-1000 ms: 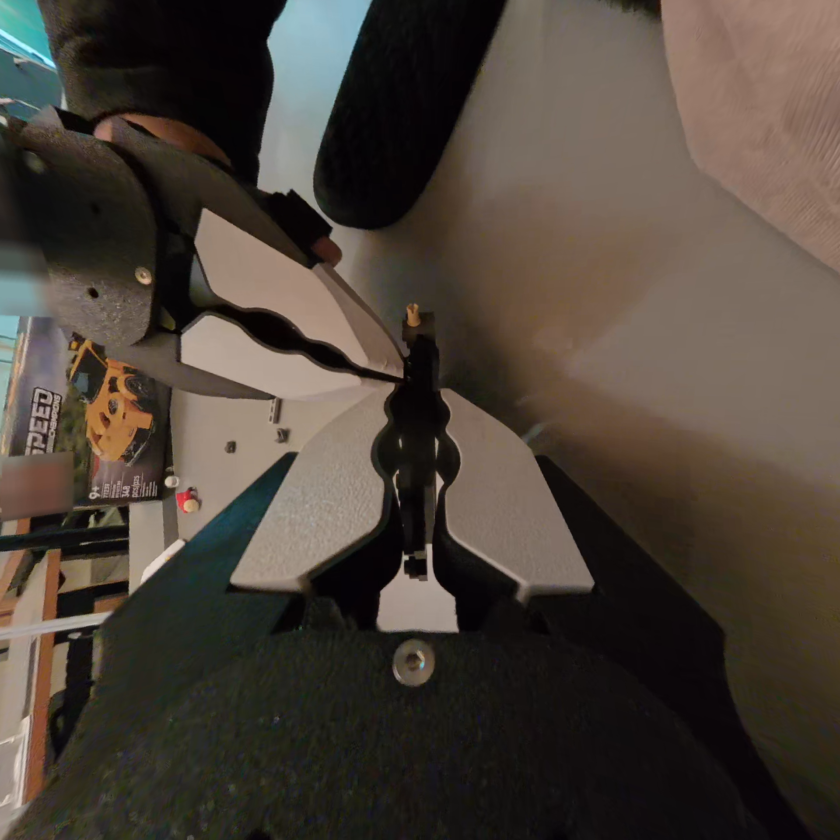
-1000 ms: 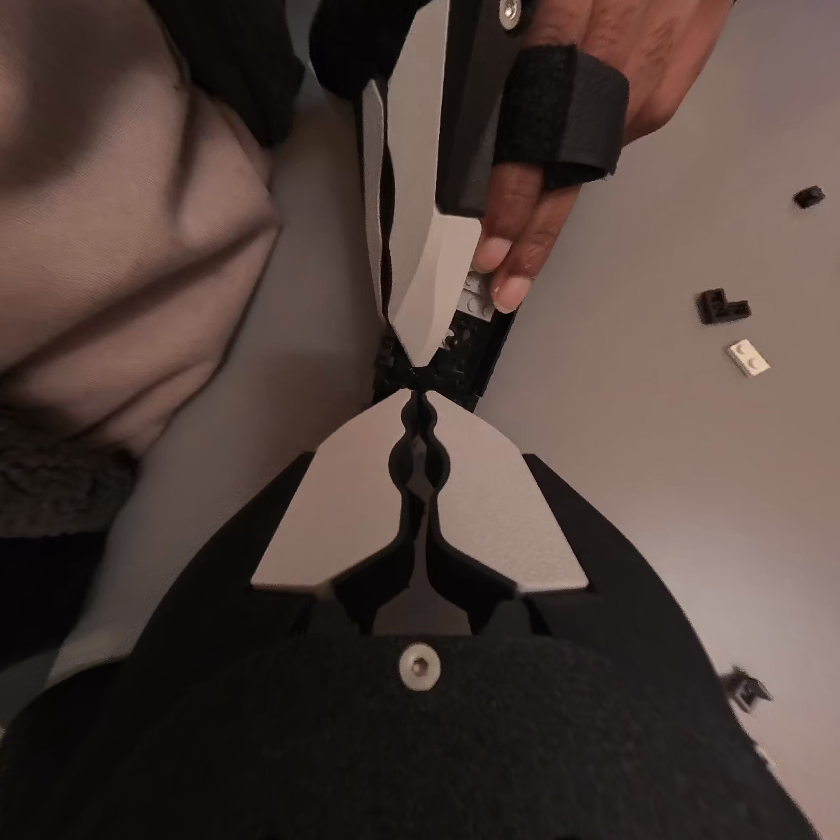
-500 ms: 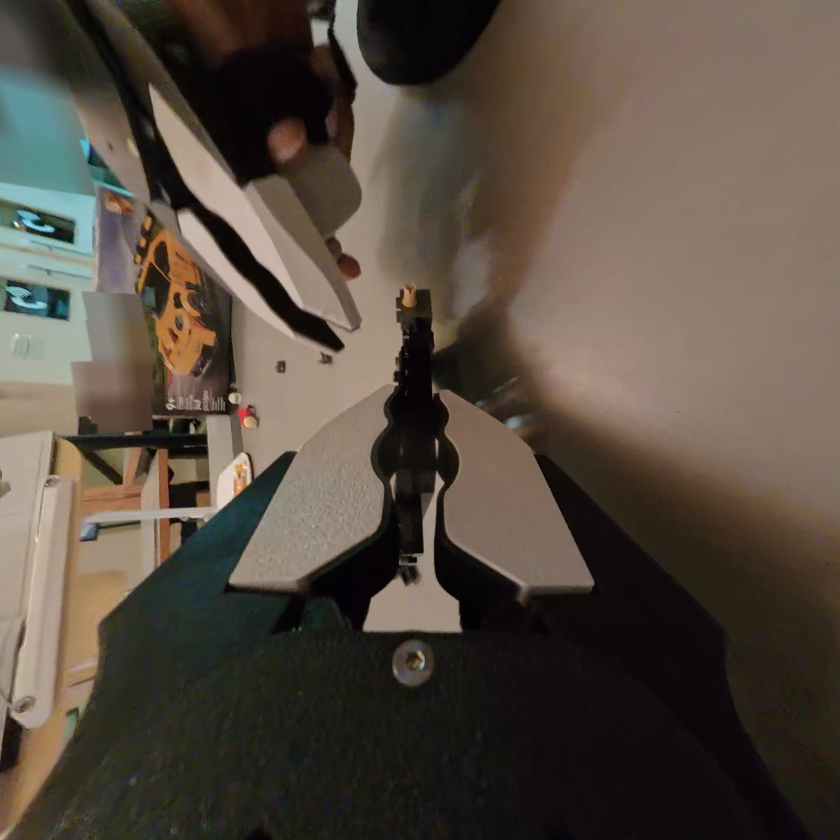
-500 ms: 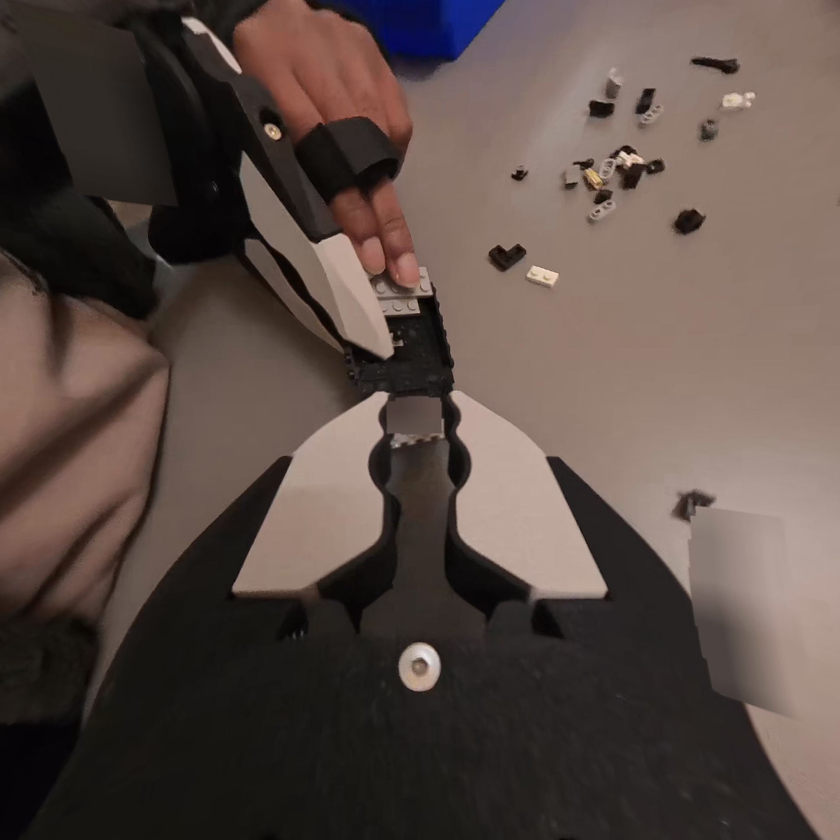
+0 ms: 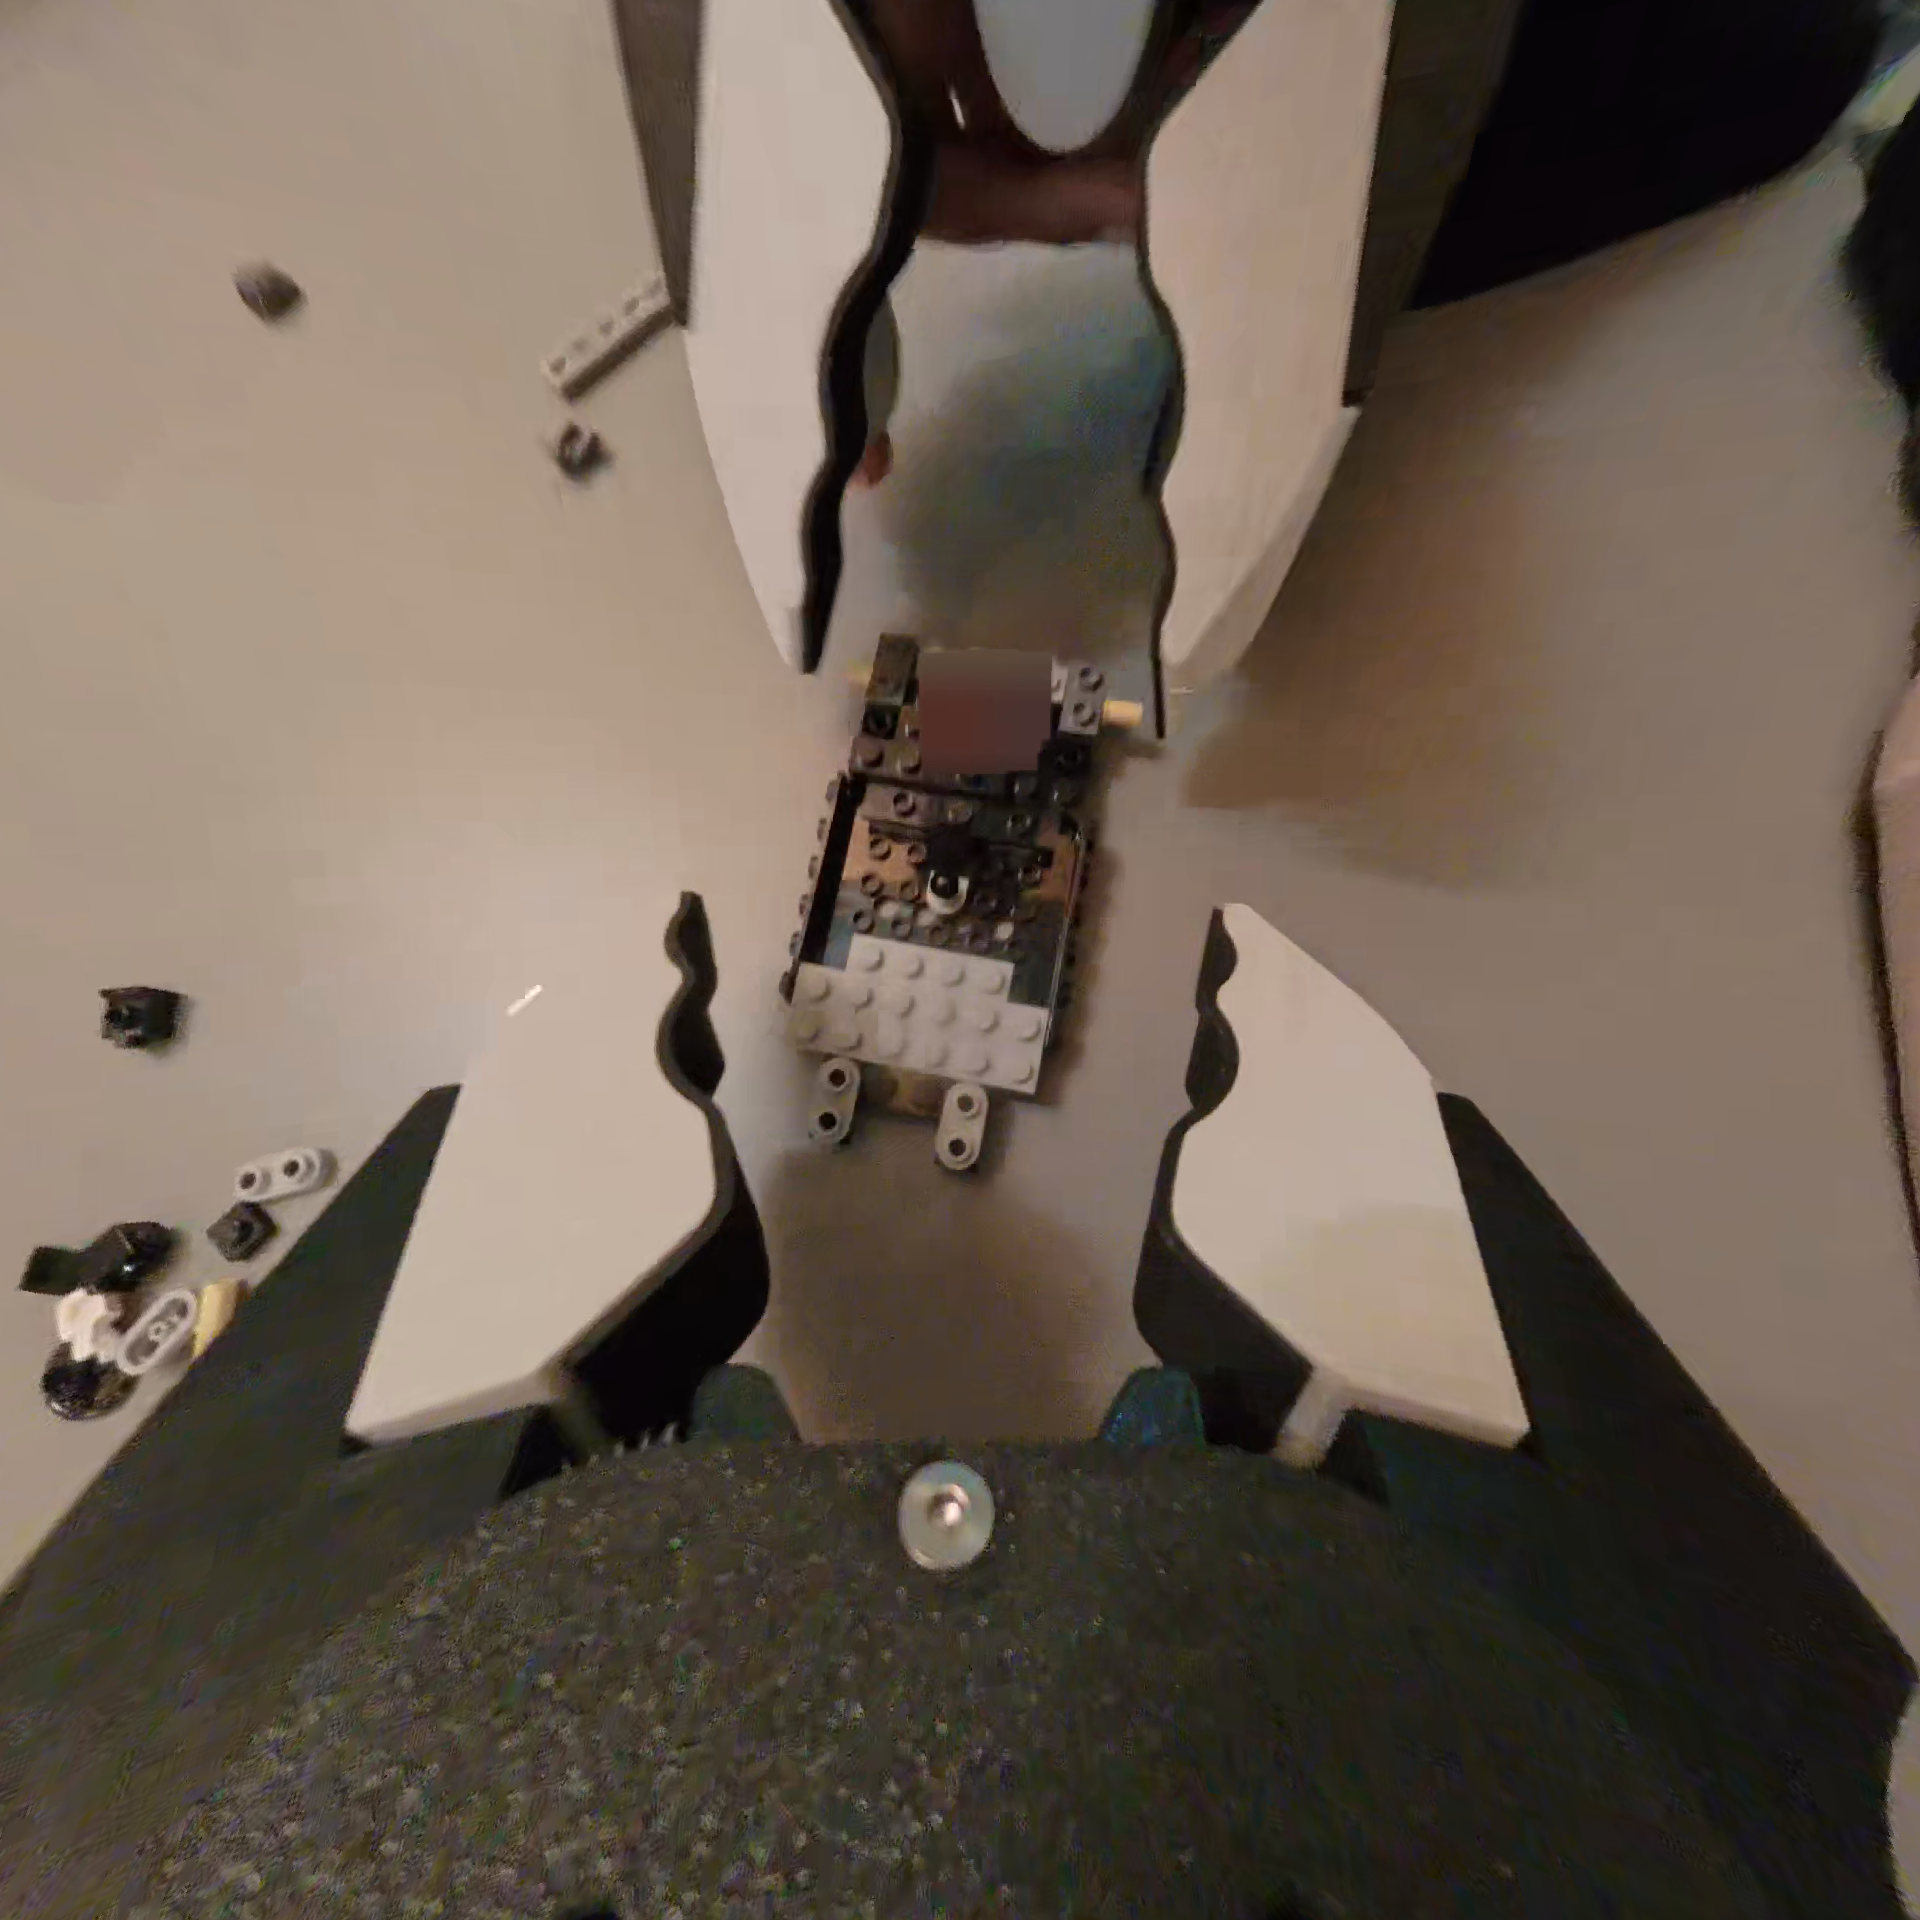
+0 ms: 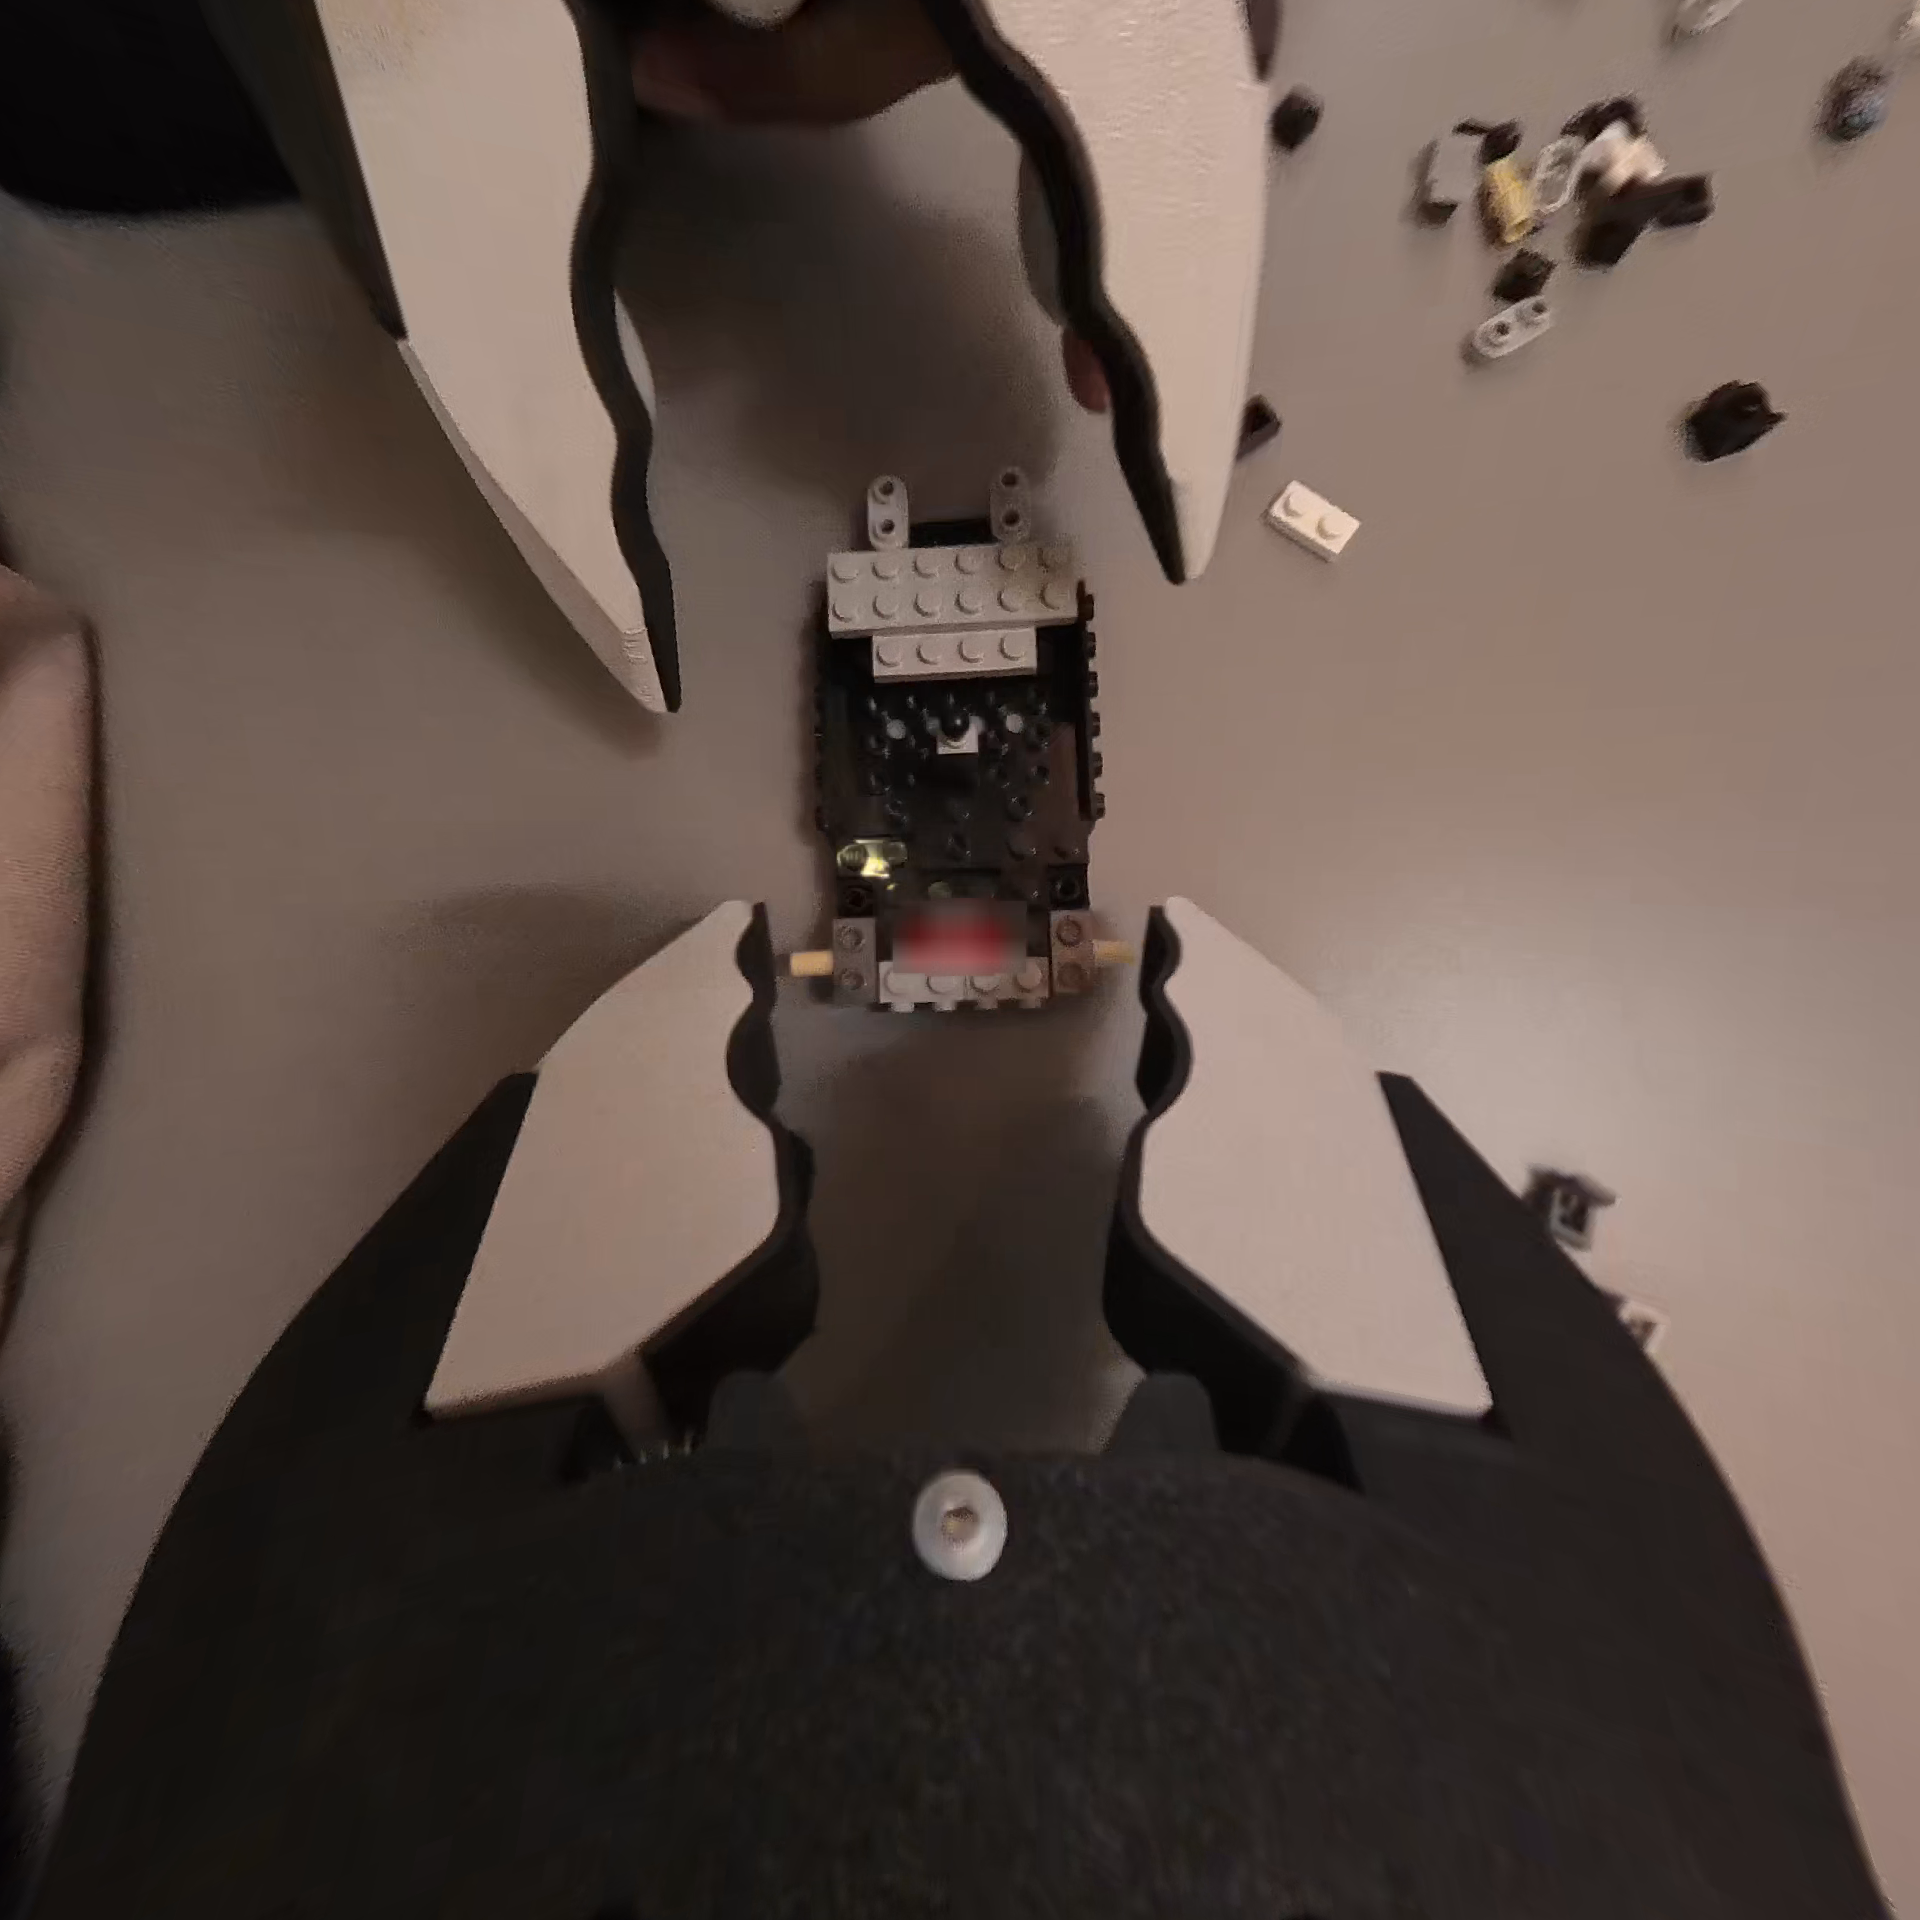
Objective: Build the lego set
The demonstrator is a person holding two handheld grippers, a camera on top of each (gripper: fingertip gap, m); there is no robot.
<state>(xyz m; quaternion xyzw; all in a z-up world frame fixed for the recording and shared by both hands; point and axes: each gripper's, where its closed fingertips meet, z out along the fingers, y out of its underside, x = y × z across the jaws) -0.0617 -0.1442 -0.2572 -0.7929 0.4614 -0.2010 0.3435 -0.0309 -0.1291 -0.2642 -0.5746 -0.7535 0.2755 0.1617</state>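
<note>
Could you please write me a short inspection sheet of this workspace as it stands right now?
Surface: plain grey table, evenly lit with soft shadows.
Job's things: half-built black and grey lego model lying flat on the table between the two grippers, studs up, a tan pin sticking out at each side of one end.
Clutter: loose pieces scattered to one side, among them a small white plate and a long grey plate.
Grippers: left gripper open over the model's grey-plate end; right gripper open at the pin end; neither holds anything.
Cables: nothing seen.
Surroundings: pale cloth at the table's edge.
</note>
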